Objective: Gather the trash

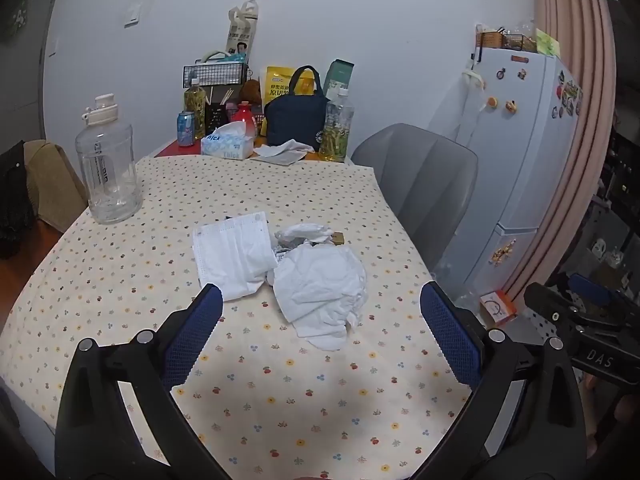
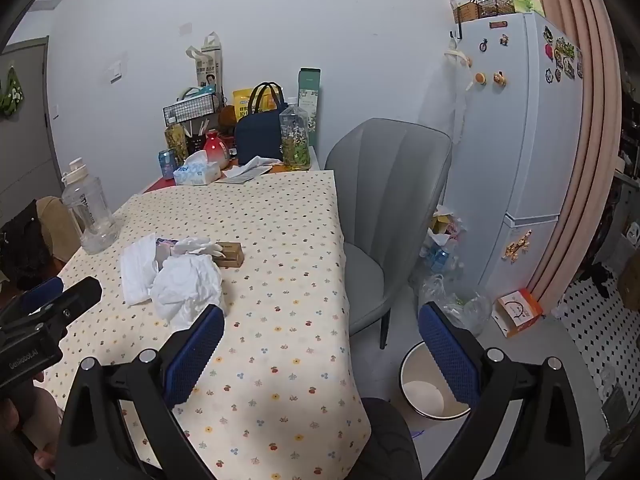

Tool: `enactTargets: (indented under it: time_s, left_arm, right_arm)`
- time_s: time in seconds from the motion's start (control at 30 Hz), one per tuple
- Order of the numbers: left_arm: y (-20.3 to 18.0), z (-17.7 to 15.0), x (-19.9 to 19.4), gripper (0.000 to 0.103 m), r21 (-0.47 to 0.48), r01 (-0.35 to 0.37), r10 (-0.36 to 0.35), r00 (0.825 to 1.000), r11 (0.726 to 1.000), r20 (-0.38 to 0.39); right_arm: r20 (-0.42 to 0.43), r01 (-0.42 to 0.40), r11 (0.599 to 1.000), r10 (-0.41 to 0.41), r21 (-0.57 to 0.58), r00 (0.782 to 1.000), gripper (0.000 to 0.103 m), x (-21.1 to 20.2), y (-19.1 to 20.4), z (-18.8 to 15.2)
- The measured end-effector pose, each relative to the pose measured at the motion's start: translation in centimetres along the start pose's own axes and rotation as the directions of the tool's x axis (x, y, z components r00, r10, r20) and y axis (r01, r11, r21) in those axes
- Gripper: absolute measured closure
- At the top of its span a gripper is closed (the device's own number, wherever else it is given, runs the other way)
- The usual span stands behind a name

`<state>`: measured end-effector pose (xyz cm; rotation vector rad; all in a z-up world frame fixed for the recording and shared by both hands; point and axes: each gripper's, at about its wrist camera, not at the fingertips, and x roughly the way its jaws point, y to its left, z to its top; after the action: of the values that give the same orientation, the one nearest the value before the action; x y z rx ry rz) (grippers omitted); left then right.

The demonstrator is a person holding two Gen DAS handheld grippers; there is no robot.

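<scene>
On my far left a clear plastic water jug [image 1: 109, 168] stands on the flowered tablecloth [image 1: 280, 392], well apart from the trash. Near the middle of the table lies the trash pile: a flat white face mask [image 1: 232, 252] on the left, touching a crumpled white tissue [image 1: 320, 292] on the right, with a smaller wad of paper [image 1: 304, 233] and a small brown box [image 2: 231, 254] just behind them. My left gripper [image 1: 320, 336] hangs above the near edge of that pile, jaws spread as wide as they go, with nothing held; the big tissue lies between and beyond its blue pads. My right gripper [image 2: 320, 354] is equally wide open and empty, over the table's right edge. Right of the table stands a grey chair [image 2: 384, 216], and below my right pad a white waste bin [image 2: 424, 392] sits on the floor.
</scene>
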<state>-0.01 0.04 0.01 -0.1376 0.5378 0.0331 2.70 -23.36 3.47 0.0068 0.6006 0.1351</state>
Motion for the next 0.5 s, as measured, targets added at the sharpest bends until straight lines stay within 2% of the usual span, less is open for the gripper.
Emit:
enactTargets:
  time_s: [0.23,0.5]
  left_arm:
    - [-0.4,0.5,0.1,0.005,-0.003,-0.024,0.024,1.000,1.000,-0.011]
    - [-0.1,0.3,-1.4,0.005,-0.016,-0.022,0.022,0.999,1.000,0.025]
  right_arm:
    - [0.048,-0.008,1.000,0.009,-0.021,0.999,0.008,-0.8,0.4,0.0]
    - [0.037,-0.015,1.000,0.015,-0.005,0.999,0.008,-0.8,-0.4,-0.1]
